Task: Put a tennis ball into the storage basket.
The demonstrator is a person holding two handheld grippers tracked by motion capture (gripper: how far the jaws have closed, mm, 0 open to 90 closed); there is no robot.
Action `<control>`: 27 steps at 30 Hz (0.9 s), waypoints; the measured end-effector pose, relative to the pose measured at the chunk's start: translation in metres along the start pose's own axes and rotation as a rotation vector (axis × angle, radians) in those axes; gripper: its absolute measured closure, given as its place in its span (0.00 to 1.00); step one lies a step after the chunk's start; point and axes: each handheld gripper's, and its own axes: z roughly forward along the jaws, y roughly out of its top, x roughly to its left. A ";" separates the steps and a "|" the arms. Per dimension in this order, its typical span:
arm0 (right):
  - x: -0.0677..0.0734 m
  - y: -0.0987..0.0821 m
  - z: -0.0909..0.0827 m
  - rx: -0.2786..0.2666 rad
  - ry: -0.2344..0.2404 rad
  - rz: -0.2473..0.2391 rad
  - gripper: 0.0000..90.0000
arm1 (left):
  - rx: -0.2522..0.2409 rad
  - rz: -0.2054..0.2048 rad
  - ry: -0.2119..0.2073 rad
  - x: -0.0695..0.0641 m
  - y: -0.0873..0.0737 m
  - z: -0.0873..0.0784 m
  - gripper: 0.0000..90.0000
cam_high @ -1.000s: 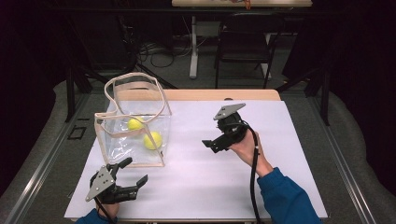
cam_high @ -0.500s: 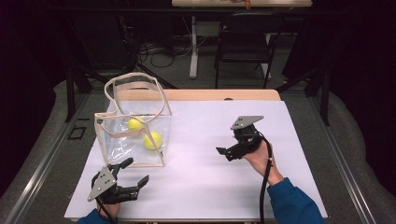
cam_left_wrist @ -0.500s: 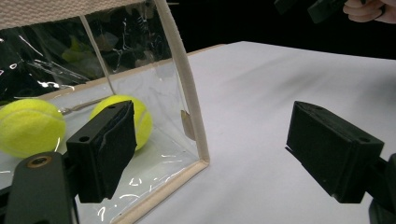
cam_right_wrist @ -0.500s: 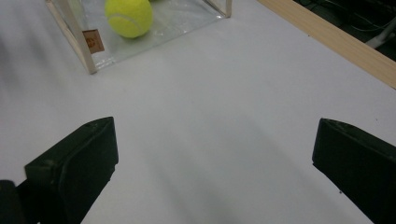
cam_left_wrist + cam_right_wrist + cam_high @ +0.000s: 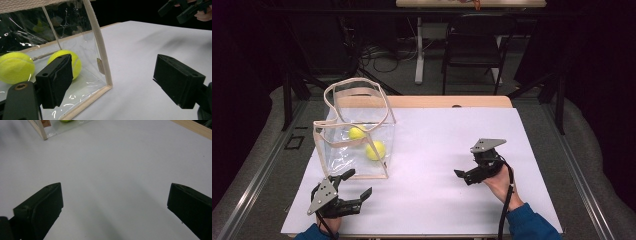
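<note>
A clear plastic bag (image 5: 354, 135) with cream trim and looped handles stands upright at the table's left. Two yellow tennis balls (image 5: 375, 150) (image 5: 356, 132) lie inside it. My left gripper (image 5: 356, 184) rests open near the front left edge, just in front of the bag's near corner (image 5: 107, 85); in the left gripper view both balls (image 5: 75, 62) (image 5: 15, 67) show through the clear wall. My right gripper (image 5: 464, 175) is held open low over the bare white tabletop at the right, jaws wide apart with nothing between them (image 5: 113, 207).
The white table cover (image 5: 432, 150) spreads between the two grippers. A wooden table edge (image 5: 447, 101) runs along the back. Beyond it stand a dark chair (image 5: 472, 50) and floor cables. In the right gripper view the bag's corner (image 5: 41, 131) sits far off at the top left.
My right gripper has drawn back from the table's middle toward the front right and lowered. The left gripper, the bag and the balls stay where they were.
</note>
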 end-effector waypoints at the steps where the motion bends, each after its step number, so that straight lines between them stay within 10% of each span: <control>1: 0.000 -0.003 -0.001 -0.001 -0.004 0.002 0.00 | -0.001 0.001 0.000 0.000 0.000 0.000 0.18; 27: 0.017 -0.058 -0.028 -0.085 -0.088 0.010 0.00 | 0.013 0.008 -0.003 -0.002 -0.002 -0.001 0.18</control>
